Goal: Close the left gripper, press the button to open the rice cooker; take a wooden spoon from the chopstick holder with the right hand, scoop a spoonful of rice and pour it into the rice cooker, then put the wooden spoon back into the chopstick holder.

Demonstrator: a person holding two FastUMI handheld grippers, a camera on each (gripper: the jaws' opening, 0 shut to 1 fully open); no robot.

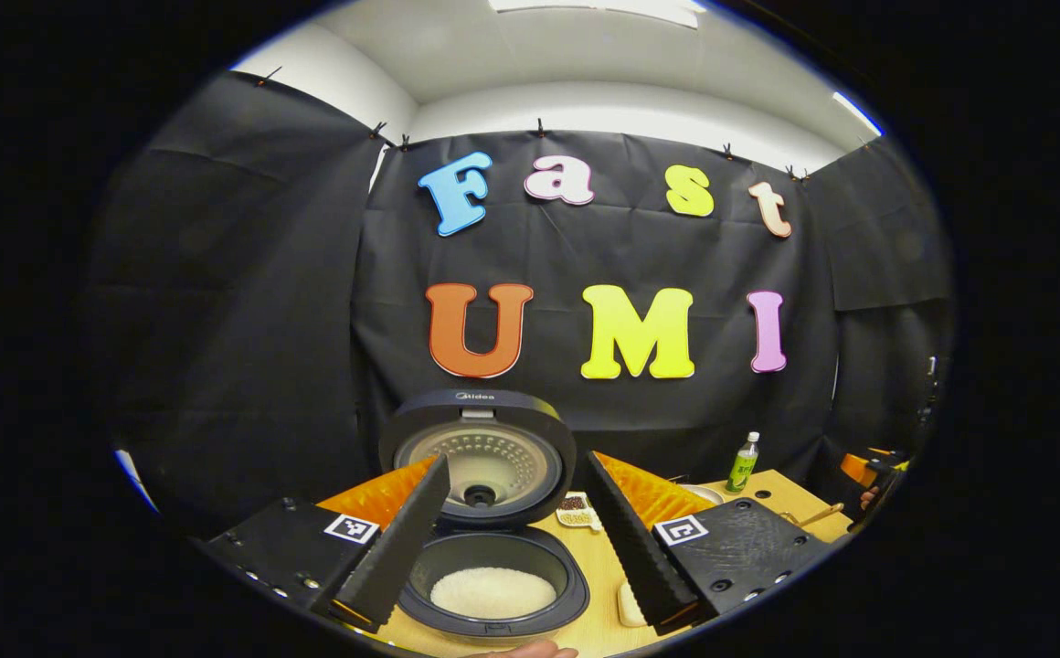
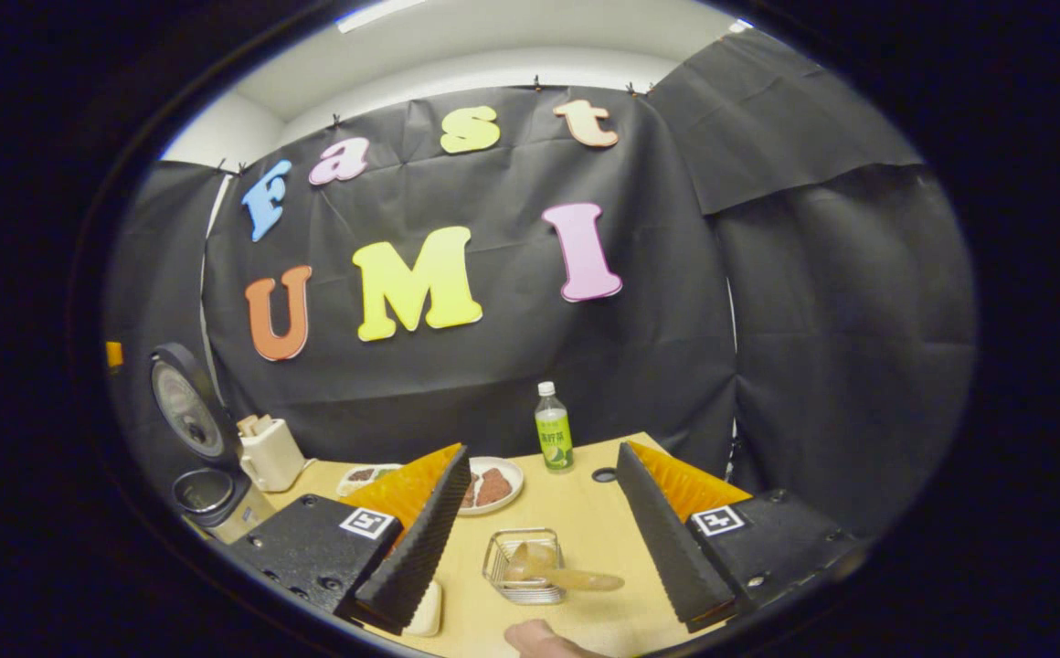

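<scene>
Right gripper (image 2: pixel 539 557) hangs with its jaws spread wide and nothing between them, above the chopstick holder (image 2: pixel 523 567), a small wire basket on the surface (image 2: pixel 585 512) with the wooden spoon (image 2: pixel 557 574) lying in it, handle jutting over the rim. That spoon should be light, stiff and a little slick, so the free handle looks like the place to pinch, clear of the wire. Left gripper (image 1: pixel 512 548) is likewise released, hovering over the rice cooker (image 1: pixel 493 585), whose lid stands up and whose pot holds white rice (image 1: pixel 492 592). From the right gripper view the cooker sits far left and its pot contents are hard to make out, possibly hidden by the rim.
</scene>
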